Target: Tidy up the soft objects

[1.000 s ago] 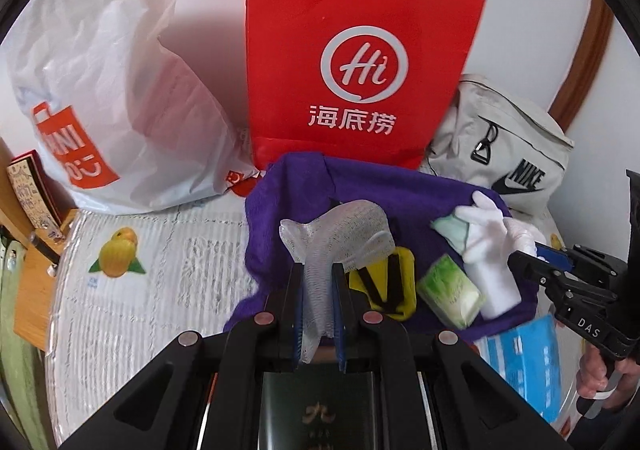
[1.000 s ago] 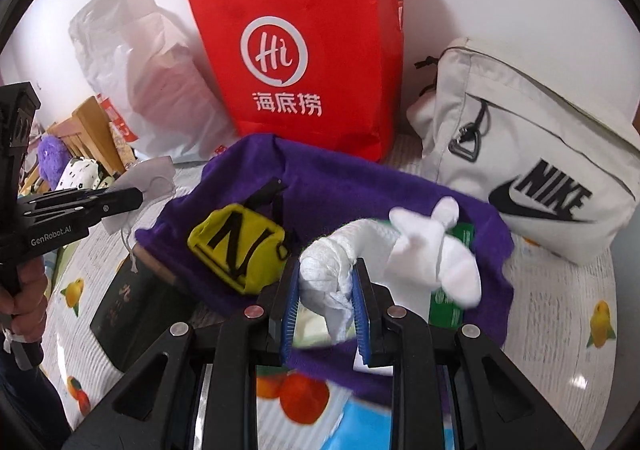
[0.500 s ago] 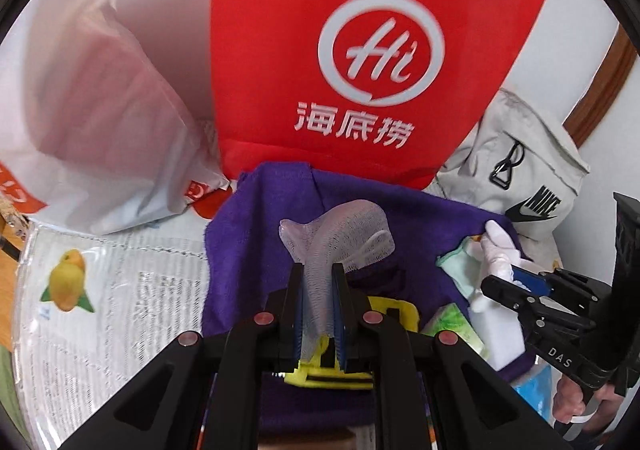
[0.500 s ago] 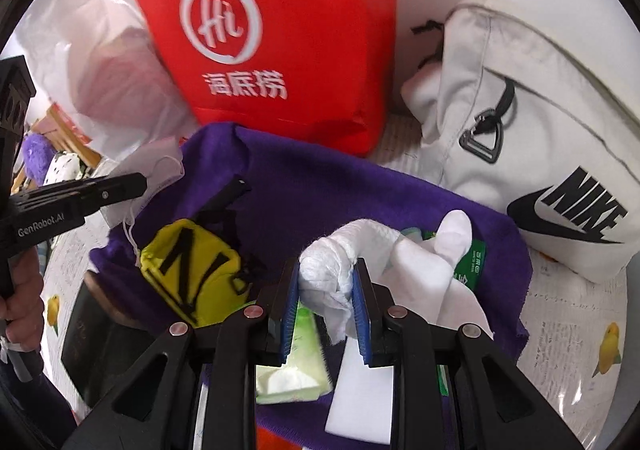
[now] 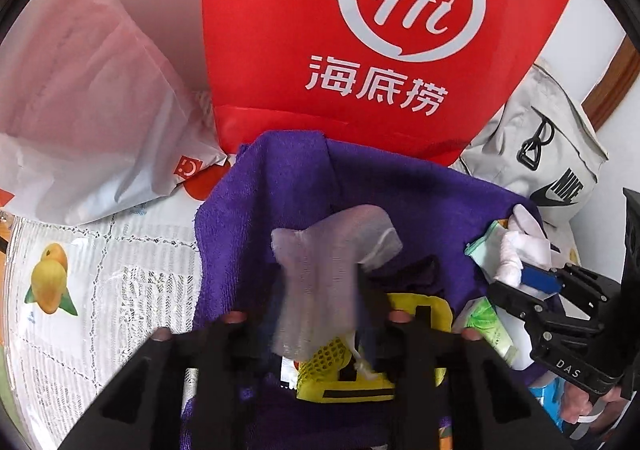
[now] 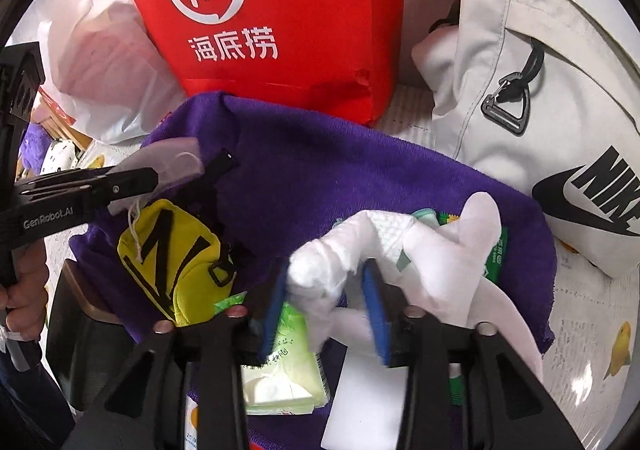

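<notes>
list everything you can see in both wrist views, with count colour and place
paper bag: 1, red with white logo, upright at the back
plastic bag: 1, white, left of the paper bag
backpack: 1, off-white with black logo, back right
towel: 1, purple, spread in the middle
pouch: 1, yellow and black, on the towel
tissue packs: at least 2, green, on the towel
face mask: 1, translucent white, between the left jaws
white cloth: 1, white, between the right jaws
left gripper: black, jaws opening
right gripper: black with blue pads, jaws opening
</notes>
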Available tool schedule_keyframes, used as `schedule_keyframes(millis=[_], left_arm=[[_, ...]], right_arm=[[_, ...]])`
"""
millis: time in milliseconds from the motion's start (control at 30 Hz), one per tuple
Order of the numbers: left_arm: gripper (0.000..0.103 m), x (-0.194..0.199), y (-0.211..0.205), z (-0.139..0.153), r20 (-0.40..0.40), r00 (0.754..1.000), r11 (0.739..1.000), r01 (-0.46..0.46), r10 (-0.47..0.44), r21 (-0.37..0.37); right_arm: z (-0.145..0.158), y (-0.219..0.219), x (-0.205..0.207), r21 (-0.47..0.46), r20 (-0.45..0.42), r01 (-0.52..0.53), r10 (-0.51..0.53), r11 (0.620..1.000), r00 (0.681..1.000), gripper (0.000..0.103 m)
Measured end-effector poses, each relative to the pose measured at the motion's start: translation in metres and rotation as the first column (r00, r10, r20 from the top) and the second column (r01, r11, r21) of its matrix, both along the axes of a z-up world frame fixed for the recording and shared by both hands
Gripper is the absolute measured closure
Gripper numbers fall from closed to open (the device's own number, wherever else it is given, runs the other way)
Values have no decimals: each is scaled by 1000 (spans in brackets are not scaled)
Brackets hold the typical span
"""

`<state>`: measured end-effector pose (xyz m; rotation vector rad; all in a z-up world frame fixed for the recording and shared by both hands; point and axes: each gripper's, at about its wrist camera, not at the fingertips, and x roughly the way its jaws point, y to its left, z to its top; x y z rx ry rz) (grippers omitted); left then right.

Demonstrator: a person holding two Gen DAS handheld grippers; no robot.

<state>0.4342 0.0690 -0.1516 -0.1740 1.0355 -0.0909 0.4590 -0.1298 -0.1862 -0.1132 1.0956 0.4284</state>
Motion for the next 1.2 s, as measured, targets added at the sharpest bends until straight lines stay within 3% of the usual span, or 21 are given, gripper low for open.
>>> schedule_keyframes(millis=[67,133,300,600,900,1200], left_arm=[[63,0,0,0,-3,1000,1000,4,-4,-1],[49,1,1,0,-13,1000,1000,3,-3,-5],[35,1,-5,4,-24,1000,999,4,-3,39],[18,-8,-16,23,-11,1000,999,21,-20,50],[18,-31,-29,47,-17,999,996,38,-36,84],[13,-91,-35,78,40,999,990,1,-7,141]], right_arm=[[0,3,-1,-8,7,-5,5,1000,1000,54],[2,4,-5,-17,19,-6,7,1000,1000,46],[15,5,-14,-39,81,9,-6,999,997,33],[37,-16,-35,-13,90,81,-79,997,993,27],[57,-28,-75,-9,109,110,-108,994,988,27],[75,-44,-122,41,105,158,-162,987,981,26]])
